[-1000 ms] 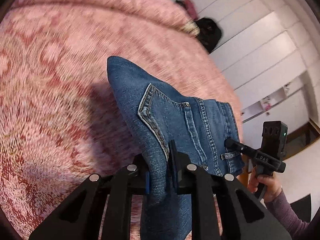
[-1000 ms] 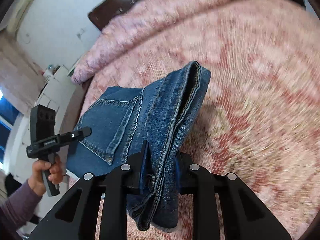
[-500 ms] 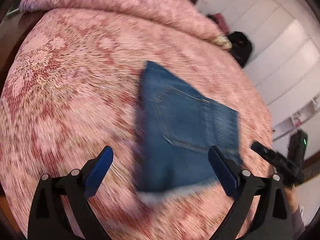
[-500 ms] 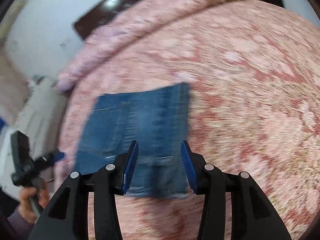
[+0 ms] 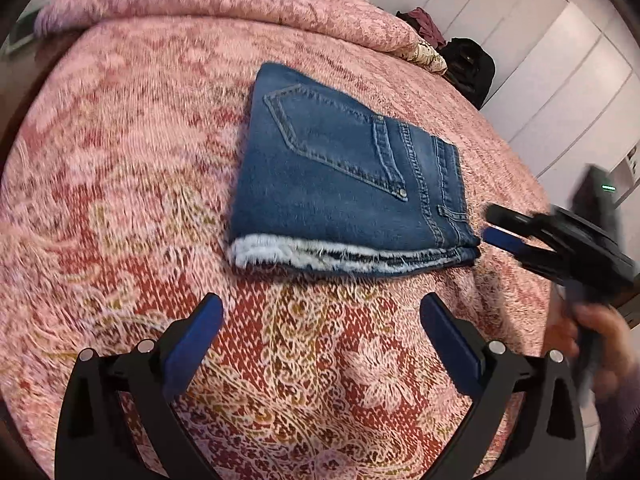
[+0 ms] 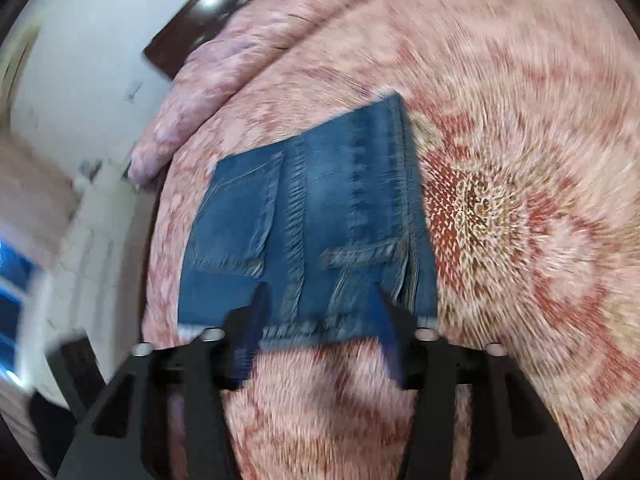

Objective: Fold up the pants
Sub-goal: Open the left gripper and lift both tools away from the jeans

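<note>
Folded jeans are lying on the pink bedspread as both grippers, left and right, are hovering released, jaws just opened and empty.

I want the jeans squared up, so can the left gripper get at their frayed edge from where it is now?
Probably yes. The left gripper is open with nothing between its fingers, and only bare bedspread lies between it and the frayed edge of the jeans. The right gripper sits off to the side.

A bed fills the room, spread with a pink and red patterned cover, against a dark wooden headboard. White wardrobe doors line one wall. Dark clothes, perhaps a bag, sit beside it.
</note>
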The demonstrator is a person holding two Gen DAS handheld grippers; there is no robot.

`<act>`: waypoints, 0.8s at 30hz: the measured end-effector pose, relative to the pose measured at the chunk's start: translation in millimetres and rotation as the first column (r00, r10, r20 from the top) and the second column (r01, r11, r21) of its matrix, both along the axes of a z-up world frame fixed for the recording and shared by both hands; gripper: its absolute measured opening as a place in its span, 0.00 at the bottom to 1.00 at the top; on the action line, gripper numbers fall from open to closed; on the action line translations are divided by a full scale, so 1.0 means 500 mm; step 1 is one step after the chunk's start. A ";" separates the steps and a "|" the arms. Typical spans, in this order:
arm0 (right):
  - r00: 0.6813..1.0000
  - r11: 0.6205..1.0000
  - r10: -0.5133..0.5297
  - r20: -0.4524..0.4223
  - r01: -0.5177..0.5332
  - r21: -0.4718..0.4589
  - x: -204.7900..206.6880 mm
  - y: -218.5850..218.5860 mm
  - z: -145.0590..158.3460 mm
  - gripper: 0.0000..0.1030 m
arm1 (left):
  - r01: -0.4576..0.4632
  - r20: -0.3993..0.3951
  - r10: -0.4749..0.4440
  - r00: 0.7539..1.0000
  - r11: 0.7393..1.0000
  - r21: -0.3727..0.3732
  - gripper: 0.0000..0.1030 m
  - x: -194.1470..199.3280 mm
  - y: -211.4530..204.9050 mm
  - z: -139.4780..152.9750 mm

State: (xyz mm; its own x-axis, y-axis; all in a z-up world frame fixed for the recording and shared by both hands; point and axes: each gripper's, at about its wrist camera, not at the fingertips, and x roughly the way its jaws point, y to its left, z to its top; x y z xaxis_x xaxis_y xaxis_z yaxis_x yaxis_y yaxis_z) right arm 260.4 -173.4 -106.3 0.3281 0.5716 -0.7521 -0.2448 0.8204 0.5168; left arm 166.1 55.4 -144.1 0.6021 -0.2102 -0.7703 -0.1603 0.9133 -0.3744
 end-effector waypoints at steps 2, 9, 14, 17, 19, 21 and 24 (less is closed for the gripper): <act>0.998 0.996 0.007 0.058 -0.002 -0.090 -0.052 0.009 0.018 0.66 | -0.018 -0.010 0.019 1.000 0.996 0.088 0.96 0.008 -0.015 0.008; 0.990 0.960 0.015 0.139 0.024 -0.278 -0.171 0.019 -0.003 0.70 | -0.031 0.044 0.021 0.999 0.965 0.260 0.97 -0.028 -0.060 0.037; 0.982 0.951 0.014 0.190 0.046 -0.306 -0.196 0.020 0.004 0.70 | -0.051 0.115 0.011 0.993 0.933 0.356 0.98 -0.061 -0.084 0.071; 0.970 0.945 0.014 0.245 0.067 -0.319 -0.212 0.015 0.020 0.70 | -0.068 0.137 0.018 0.990 0.928 0.367 0.98 -0.072 -0.090 0.086; 0.962 0.942 0.010 0.272 0.082 -0.324 -0.222 0.011 0.031 0.70 | -0.075 0.158 0.015 0.987 0.922 0.380 0.98 -0.083 -0.097 0.098; 0.952 0.946 -0.004 0.306 0.102 -0.306 -0.232 0.004 0.047 0.70 | -0.078 0.181 0.005 0.983 0.915 0.397 0.98 -0.093 -0.105 0.111; 0.934 0.948 -0.019 0.356 0.130 -0.291 -0.245 -0.006 0.070 0.70 | -0.085 0.224 -0.010 0.974 0.908 0.411 0.98 -0.105 -0.119 0.127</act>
